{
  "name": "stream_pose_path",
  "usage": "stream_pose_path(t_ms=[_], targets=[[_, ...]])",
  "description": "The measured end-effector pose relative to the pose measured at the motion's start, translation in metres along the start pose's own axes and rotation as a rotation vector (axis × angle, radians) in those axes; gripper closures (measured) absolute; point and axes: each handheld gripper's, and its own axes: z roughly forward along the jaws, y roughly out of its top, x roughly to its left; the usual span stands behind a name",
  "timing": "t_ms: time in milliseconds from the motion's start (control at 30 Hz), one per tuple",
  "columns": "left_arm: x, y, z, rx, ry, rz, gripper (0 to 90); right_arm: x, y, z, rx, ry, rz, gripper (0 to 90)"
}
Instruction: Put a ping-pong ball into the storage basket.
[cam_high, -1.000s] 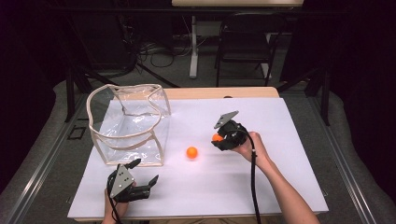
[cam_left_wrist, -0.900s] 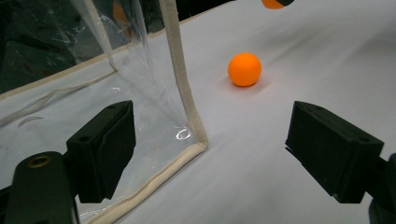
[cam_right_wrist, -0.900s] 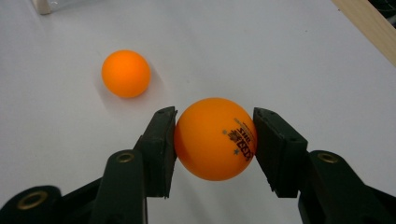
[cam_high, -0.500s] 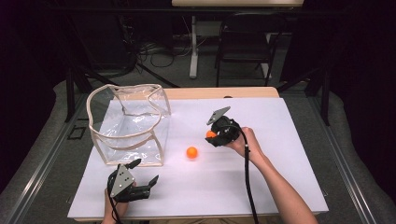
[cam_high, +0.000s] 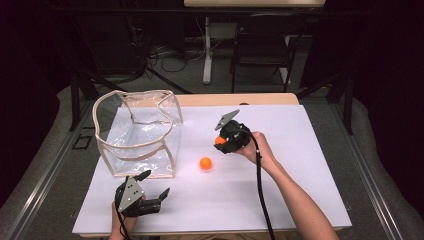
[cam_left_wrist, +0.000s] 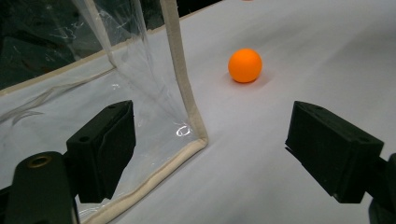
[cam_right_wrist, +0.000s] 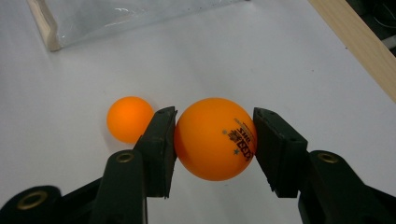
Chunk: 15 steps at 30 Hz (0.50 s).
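The desk (cam_high: 300, 200) is white on top with a pale wooden edge at the far side. On its left part stands a clear bag (cam_high: 137, 132) with cream trim, open at the top, its rim wavy. In the left claw view a bottom corner of the bag (cam_left_wrist: 187, 135) sits between the two jaws, nearer the left one, resting on the desk.

The right claw (cam_high: 220, 141) hangs over the middle of the desk, right of the bag, held by the right hand (cam_high: 255, 147). Its jaws are closed on an orange ball (cam_right_wrist: 215, 138) with dark print on it; both pads press its sides, and the ball is off the desk.

The left claw (cam_high: 155, 186) is near the front edge, just in front of the bag, jaws spread wide with nothing gripped.

A second orange ball (cam_high: 205, 163) lies loose on the desk between the two claws, right of the bag's front corner and apart from it. In the right claw view this loose ball (cam_right_wrist: 128, 119) shows beyond the left jaw.
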Motion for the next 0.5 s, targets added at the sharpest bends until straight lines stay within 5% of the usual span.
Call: stream_pose_path(t_ms=[500], targets=[[0.000, 0.000, 0.001, 0.003, -0.004, 0.004, 15.8, -0.001, 0.013, 0.000, -0.001, 0.002, -0.012, 51.3]])
